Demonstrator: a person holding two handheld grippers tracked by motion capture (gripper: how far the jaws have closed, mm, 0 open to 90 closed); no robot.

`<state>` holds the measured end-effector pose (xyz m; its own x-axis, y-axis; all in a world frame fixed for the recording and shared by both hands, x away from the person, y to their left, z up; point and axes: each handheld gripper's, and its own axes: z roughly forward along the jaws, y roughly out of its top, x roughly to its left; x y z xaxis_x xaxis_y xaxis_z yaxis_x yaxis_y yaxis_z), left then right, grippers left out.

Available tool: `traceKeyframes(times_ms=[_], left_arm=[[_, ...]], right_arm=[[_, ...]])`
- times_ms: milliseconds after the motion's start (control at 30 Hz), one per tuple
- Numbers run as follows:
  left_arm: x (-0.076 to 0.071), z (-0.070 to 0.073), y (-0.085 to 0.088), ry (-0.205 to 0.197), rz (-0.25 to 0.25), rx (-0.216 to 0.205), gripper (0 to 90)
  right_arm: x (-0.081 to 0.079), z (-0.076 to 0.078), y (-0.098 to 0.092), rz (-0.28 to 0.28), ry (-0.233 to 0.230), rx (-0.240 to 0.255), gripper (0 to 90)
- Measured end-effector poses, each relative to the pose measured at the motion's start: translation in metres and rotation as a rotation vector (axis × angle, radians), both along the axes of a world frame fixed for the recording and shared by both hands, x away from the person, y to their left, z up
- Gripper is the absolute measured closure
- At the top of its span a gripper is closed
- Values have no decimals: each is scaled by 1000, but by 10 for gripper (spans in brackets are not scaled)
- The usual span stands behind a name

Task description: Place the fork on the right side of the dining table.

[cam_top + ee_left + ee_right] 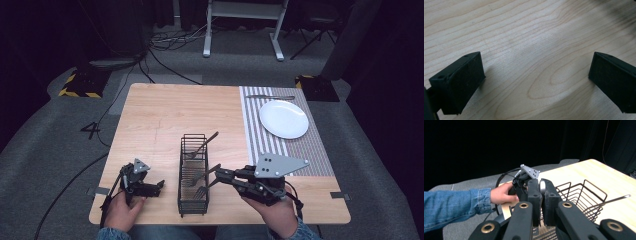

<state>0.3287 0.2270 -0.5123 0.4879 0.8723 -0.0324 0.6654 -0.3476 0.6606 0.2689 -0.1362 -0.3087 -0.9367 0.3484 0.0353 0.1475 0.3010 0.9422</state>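
A black wire basket (180,175) stands at the table's near middle and holds three forks. One fork (204,144) leans out over its far end. My right gripper (220,176) reaches in from the basket's right side. In the right gripper view its jaws (541,185) are shut on the silver handle of a fork (541,187) above the basket (584,192). My left gripper (160,186) rests low at the basket's left. Its jaws (536,75) stand wide open over bare wood.
A white plate (283,118) lies on a striped placemat (310,150) at the far right, with a knife (270,96) beyond it. In the right gripper view, a hand in a denim sleeve (454,205) holds the left gripper (524,180). Cables cross the floor behind the table.
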Motion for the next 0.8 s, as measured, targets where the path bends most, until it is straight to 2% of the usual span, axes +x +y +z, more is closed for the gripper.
traceKeyframes(times_ms=[167, 467, 800], left_arm=[[1, 0, 0, -2, -4, -1, 2], [5, 0, 0, -2, -6, -3, 4], [4, 0, 0, 0, -7, -2, 4]], right_arm=[[0, 11, -12, -17, 0, 29, 864], [-1, 25, -33, -58, -11, 51, 864], [8, 37, -65, -171, -51, 26, 864]])
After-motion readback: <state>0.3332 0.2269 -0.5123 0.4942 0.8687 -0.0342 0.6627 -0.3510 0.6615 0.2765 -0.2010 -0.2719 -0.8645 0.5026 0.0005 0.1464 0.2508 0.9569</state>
